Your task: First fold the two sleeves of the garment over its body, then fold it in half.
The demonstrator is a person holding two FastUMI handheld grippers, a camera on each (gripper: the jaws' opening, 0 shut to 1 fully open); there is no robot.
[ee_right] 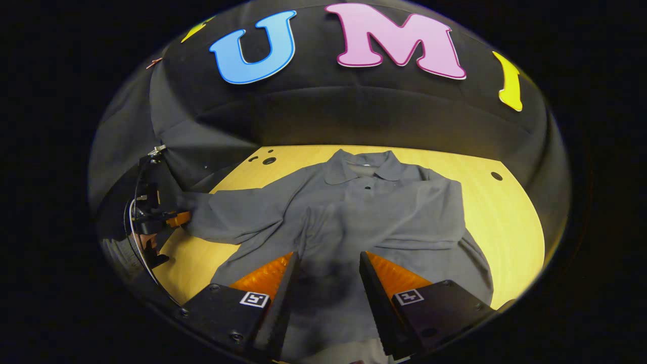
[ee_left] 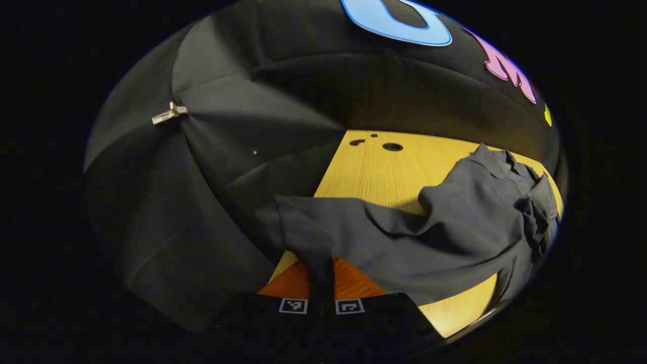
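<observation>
**Left jaws pinch one sleeve; right jaws stand wide over the garment's body**

A grey collared garment (ee_right: 374, 212) lies on the yellow wooden counter (ee_right: 505, 217), collar toward the booth's back wall. In the right gripper view, one sleeve (ee_right: 404, 202) already lies folded across the chest, while the other sleeve (ee_right: 227, 212) stretches out sideways toward the counter's left edge.

The left gripper (ee_left: 322, 288) has its jaws drawn together on the end of that outstretched sleeve (ee_left: 323, 227); the cloth runs down between the two fingers and is clamped there, with the rest of the garment bunched farther off to the right in the left gripper view. In the right gripper view this same gripper (ee_right: 167, 217) sits at the sleeve's end, beside the counter's edge.

The right gripper (ee_right: 326, 273) has its jaws spread wide, holding nothing. The garment's lower body lies between and under the two fingers; whether they touch the cloth cannot be told.
</observation>
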